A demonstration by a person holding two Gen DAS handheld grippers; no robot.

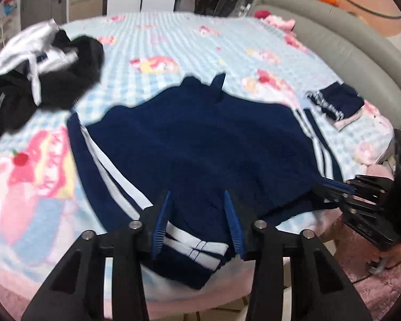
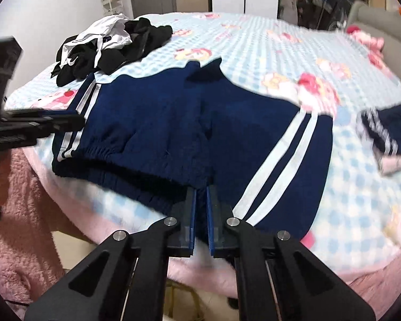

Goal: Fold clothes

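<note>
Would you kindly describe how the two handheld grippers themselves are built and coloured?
Both the left gripper and the right gripper are matte black, with angular linkage arms joined by round silver pivot pins. Their fingers carry flat blue ribbed pads on the inner faces. No cables, markings or sleeves are visible.

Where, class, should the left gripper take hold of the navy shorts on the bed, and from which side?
Probably the striped corner of the navy shorts, at the waistband, from the near bed edge. It lies flat between the open left gripper, mirroring the right gripper, shut on the waistband's other end.
</note>
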